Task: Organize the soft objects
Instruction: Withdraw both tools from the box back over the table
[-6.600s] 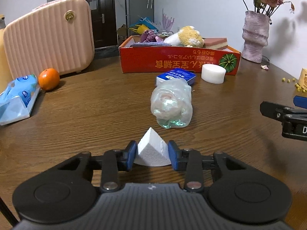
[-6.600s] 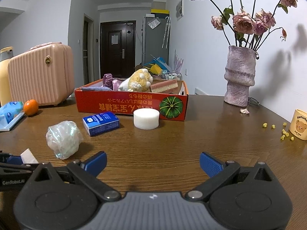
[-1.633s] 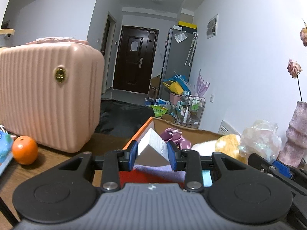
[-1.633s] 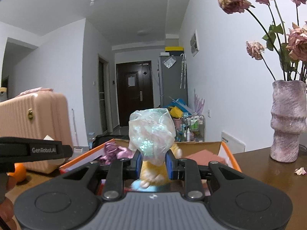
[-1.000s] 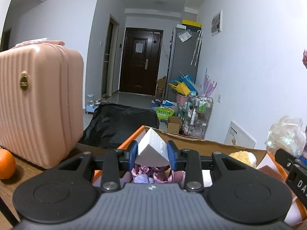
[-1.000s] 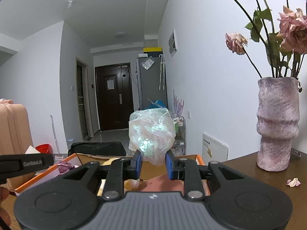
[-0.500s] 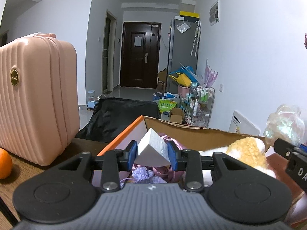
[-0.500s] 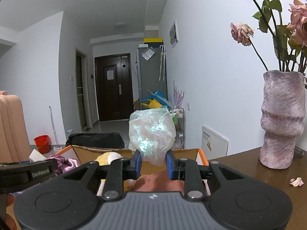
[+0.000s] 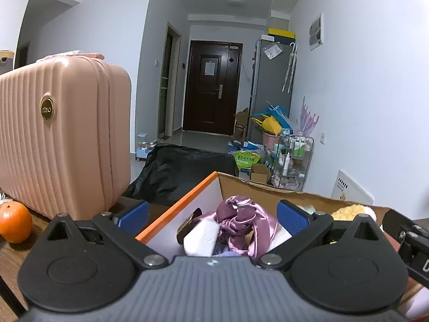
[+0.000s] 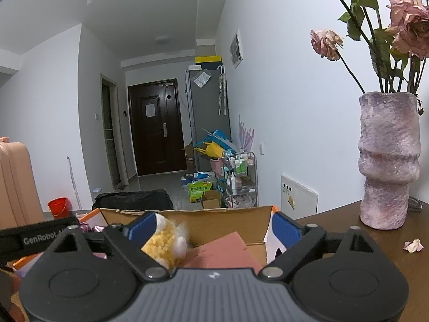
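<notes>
Both handheld grippers hovered over an open orange-edged cardboard box (image 9: 187, 198) on a dark wooden tabletop (image 10: 375, 247), each tilted slightly downward toward the hallway door.

The left gripper (image 9: 211, 214) had its blue-padded jaws opening, spread wide, with nothing pressed between them. Below the gap, inside the box's left end, lay a white foam block (image 9: 199, 237), resting at a slant beside a crumpled purple satin cloth (image 9: 238, 225) (which way the block's long axis ran could not be told, as the gripper body hid its lower part). A fluffy yellow plush toy (image 9: 348, 211) sat further right in the box, partly hidden.

The right gripper (image 10: 211, 228) was likewise opening, jaws far apart and holding nothing. Beneath it in the box sat the same yellow plush toy (image 10: 165, 244), just beside the left pad, and a flat reddish-brown slab (image 10: 222, 252) tilted toward the box's right wall.

On the tabletop left of the box stood a ribbed pink hard-shell suitcase (image 9: 61, 136) with an orange fruit (image 9: 14, 225) at its foot. To the right stood a mottled purple ceramic vase (image 10: 388, 161) of dried pink roses (image 10: 410, 26), well apart from the box.
</notes>
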The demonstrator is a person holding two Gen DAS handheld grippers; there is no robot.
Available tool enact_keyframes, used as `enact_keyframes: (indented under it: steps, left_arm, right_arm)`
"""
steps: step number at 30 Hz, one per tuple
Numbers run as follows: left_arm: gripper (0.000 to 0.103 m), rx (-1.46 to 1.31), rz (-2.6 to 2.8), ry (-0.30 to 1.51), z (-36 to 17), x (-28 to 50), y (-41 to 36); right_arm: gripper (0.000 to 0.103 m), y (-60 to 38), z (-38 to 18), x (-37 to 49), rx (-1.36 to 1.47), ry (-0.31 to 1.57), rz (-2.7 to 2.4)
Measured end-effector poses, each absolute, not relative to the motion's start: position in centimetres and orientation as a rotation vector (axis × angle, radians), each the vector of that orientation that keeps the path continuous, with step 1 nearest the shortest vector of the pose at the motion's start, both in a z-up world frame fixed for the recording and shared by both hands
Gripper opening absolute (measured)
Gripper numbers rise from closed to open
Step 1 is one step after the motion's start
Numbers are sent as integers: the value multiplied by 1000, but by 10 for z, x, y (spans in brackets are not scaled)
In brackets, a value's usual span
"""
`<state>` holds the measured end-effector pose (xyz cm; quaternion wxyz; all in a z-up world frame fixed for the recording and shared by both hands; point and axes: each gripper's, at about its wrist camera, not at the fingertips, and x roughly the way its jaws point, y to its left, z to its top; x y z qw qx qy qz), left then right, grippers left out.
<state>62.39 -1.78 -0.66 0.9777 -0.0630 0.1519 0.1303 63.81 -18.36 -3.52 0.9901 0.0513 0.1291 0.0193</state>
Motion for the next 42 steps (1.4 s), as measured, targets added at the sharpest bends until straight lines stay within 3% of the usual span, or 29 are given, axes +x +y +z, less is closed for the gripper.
enact_keyframes:
  steps: [22,42]
  left_arm:
    - [103,-37,258,272,-11,566,-12]
    - [103,9,207,328,-18,488,-7]
  right_arm:
    - [103,-183,-43,569,-29,197,38]
    - [103,-195,-48,497,-54,273,36]
